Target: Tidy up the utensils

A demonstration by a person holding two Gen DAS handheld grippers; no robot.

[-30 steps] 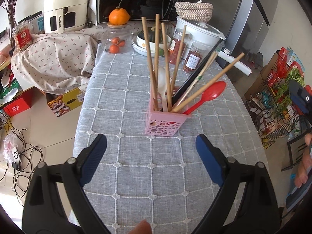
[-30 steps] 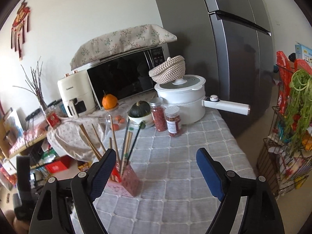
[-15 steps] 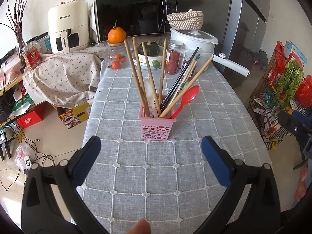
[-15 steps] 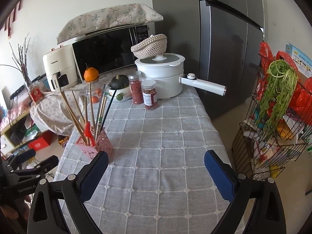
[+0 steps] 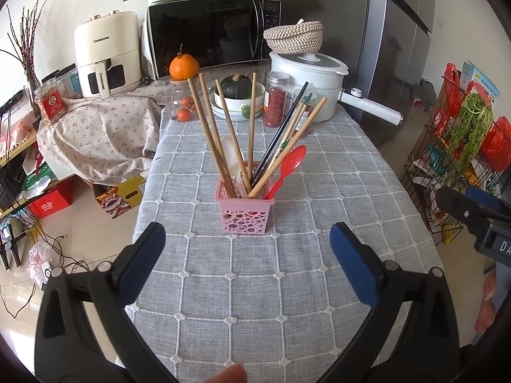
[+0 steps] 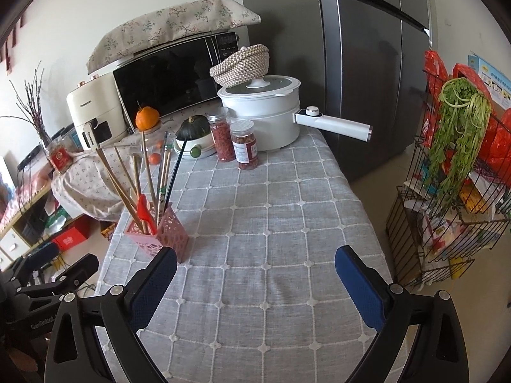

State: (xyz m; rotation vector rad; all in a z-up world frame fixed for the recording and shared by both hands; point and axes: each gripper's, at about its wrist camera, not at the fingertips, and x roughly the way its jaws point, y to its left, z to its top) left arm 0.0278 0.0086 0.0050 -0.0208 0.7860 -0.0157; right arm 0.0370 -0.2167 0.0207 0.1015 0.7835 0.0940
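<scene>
At about ten o'clock from me, the cream air fryer [image 5: 107, 52] reads "CHANGHONG" on its front and again down its handle. My other gripper [image 5: 485, 223], at three o'clock, shows "DA", cut off. Jar labels are too small to read.

Light: bright, even daylight
Shadows: soft, faint on the tablecloth [image 5: 255, 271]
Glare: sheen on the fridge [image 6: 367, 63]
Edges: strong fisheye bending, black corners
Focus: sharp

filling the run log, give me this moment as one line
left gripper: open, empty | right gripper: open, empty | pink holder: upright on grey tablecloth, holds chopsticks, red spoon
</scene>
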